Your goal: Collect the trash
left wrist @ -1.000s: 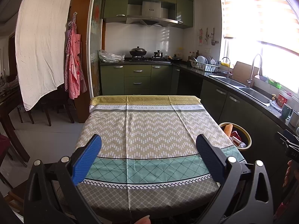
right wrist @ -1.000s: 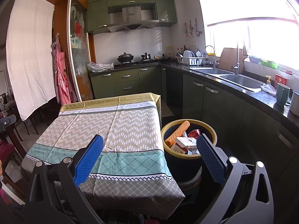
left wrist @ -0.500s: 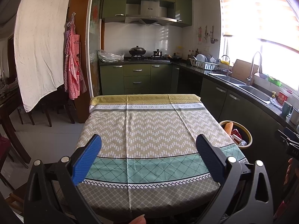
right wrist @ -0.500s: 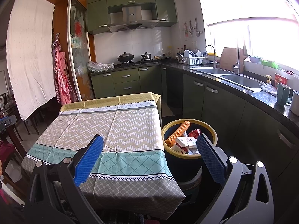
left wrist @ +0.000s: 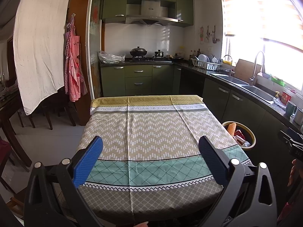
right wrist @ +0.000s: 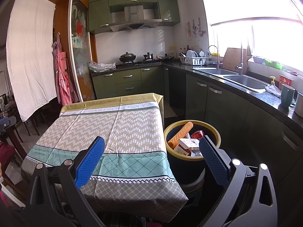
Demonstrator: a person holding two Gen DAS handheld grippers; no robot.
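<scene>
**Eng1:** Status check. Against a second back, almost nothing changes: your left view tilts up slightly, your right view doesn't shift. Left gripper [left wrist: 150, 154] hangs over the near half of the table [left wrist: 151, 132], jaws spread wide, nothing between them. Right gripper [right wrist: 151, 156] likewise: wide open, empty, one finger over the cloth, the other in front of the bin [right wrist: 191, 157].

**Eng2:** So you're idling. Where's the trash?

**Eng1:** All in the bin, on the floor just beside the table's right edge. No loose trash visible on the tablecloth in either view. My read: collection is done or close to it.

**Eng2:** Counts?

**Eng1:** One table, one bin, two grippers. Inside the bin, from your right view: one orange ridged roll [right wrist: 180, 134] leaning on the rim, one red can [right wrist: 197, 134], one white carton [right wrist: 189, 143]. More scraps sit underneath; can't count those.

**Eng2:** Next?

**Eng1:** Sweep the floor and counter before you call it. The bin hides what's behind it.
</scene>
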